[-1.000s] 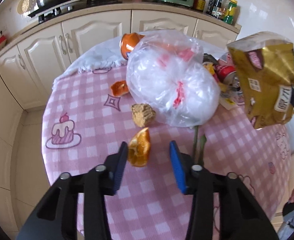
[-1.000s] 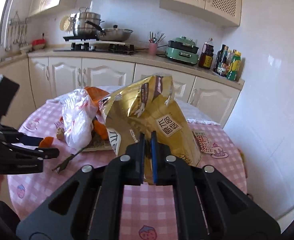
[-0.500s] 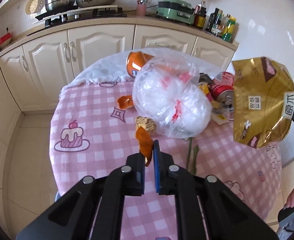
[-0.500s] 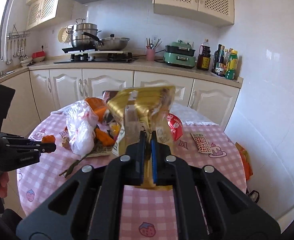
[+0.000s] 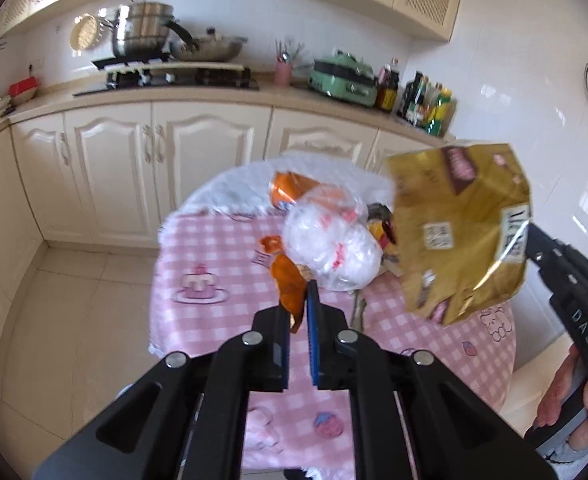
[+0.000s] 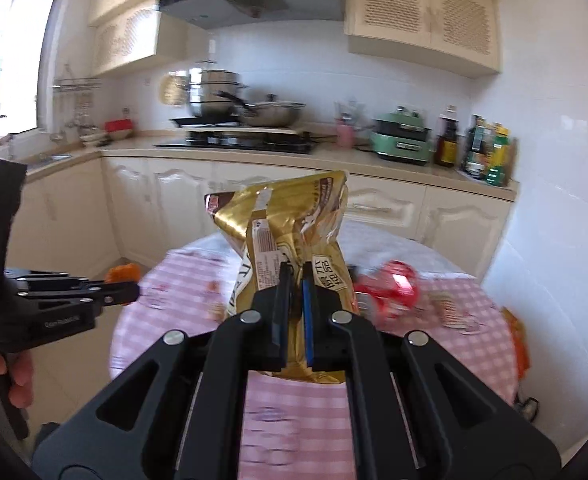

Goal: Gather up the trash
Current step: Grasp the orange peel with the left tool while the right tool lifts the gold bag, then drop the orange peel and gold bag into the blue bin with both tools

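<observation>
My left gripper [image 5: 300, 300] is shut on an orange peel [image 5: 288, 280] and holds it up above the round table [image 5: 222, 248]. It also shows in the right wrist view [image 6: 122, 273], at the tip of the left gripper [image 6: 132, 290]. My right gripper [image 6: 294, 280] is shut on a gold snack bag [image 6: 286, 224] held high over the table; the bag hangs at the right in the left wrist view [image 5: 458, 228]. A clear plastic bag [image 5: 330, 248], an orange can [image 5: 290, 190] and another orange peel [image 5: 270, 244] lie on the table.
The table has a pink checked cloth [image 6: 446, 360]. A red can [image 6: 394, 288] lies on it behind the gold bag. Cream cabinets [image 5: 134, 168] and a counter with a stove, pots and bottles run behind. Tiled floor [image 5: 62, 320] lies to the left.
My left gripper closed on the orange peel and lifted it off the table. My right gripper raised the gold bag higher. Both views have pulled back from the table.
</observation>
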The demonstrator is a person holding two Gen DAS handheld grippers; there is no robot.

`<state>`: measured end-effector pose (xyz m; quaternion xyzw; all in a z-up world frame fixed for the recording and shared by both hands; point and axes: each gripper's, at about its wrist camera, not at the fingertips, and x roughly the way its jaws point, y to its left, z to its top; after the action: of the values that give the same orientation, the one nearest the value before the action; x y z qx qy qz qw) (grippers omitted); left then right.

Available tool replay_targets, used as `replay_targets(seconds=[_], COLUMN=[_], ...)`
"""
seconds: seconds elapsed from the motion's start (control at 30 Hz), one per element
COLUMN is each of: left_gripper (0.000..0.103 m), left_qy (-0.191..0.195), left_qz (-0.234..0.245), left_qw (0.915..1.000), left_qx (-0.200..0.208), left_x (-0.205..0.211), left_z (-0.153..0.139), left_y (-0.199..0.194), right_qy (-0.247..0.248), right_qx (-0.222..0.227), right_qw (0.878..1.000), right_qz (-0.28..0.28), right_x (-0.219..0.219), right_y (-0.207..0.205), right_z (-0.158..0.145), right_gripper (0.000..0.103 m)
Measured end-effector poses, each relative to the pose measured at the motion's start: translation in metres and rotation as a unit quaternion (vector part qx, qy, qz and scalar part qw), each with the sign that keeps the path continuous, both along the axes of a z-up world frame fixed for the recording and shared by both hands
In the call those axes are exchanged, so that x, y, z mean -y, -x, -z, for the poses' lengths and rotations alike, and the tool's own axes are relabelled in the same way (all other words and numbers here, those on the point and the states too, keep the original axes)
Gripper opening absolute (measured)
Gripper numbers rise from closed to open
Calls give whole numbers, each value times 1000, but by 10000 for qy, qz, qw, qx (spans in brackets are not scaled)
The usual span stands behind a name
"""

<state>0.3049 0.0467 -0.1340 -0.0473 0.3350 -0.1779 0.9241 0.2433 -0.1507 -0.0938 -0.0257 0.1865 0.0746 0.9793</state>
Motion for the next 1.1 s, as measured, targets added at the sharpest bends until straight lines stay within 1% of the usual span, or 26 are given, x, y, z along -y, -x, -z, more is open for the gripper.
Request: replay_targets(seconds=[0.13,0.23,0.33,0.37,0.43,0.5,0.53,0.57,0.6,0.63,0.73,0.8,0.93,1.0,1.1], left_gripper=[7,7,7,7,7,7,7,7,7,7,7,7,7,7,8], left_qy=[50,-8,-53,-38,51,73,98,130,178,200,280,313,396,446,460], left_qz=[-286,-559,-909,-1067,-1224,-1443,-1536,-1588,-1632,-1665,-1747,-1776,-1746,-1704,-1667], left_qw=[9995,9984,9958,9942,9918,9877,9853,9837,9813,9794,9721,9673,9574,9527,9438], left_qx=[119,125,-33,-150,-360,-591,-739,-836,-1003,-1124,-1543,-1781,-2266,-2477,-2818], left_x=[-46,-85,-131,-150,-174,-196,-207,-214,-224,-229,-246,-253,-258,-258,-258], left_z=[-9,-8,5,13,28,48,60,69,84,96,137,165,215,235,265], left_y=[24,40,50,52,52,51,48,46,42,38,24,15,-7,-19,-38], right_qy=[55,-54,-198,-214,-222,-150,-93,28,153,187,466,665,900,960,971], right_qx=[0,-170,-440,-545,-742,-1001,-1069,-1143,-1294,-1395,-1818,-2060,-2478,-2628,-2778], right_qw=[9977,9927,9854,9823,9766,9702,9689,9677,9648,9628,9538,9485,9396,9373,9350], right_qz=[-669,-1192,-1634,-1777,-2006,-2201,-2232,-2246,-2286,-2308,-2344,-2315,-2183,-2079,-1981], right_x=[-60,-105,-150,-166,-196,-230,-240,-254,-269,-276,-301,-309,-315,-314,-310], right_y=[4,-1,-11,-15,-21,-30,-33,-35,-40,-42,-54,-63,-79,-89,-99], right_z=[-6,0,11,16,29,50,59,71,86,96,140,168,214,233,249], right_gripper=[6,6,6,6,6,6,6,6,6,6,6,6,6,6,6])
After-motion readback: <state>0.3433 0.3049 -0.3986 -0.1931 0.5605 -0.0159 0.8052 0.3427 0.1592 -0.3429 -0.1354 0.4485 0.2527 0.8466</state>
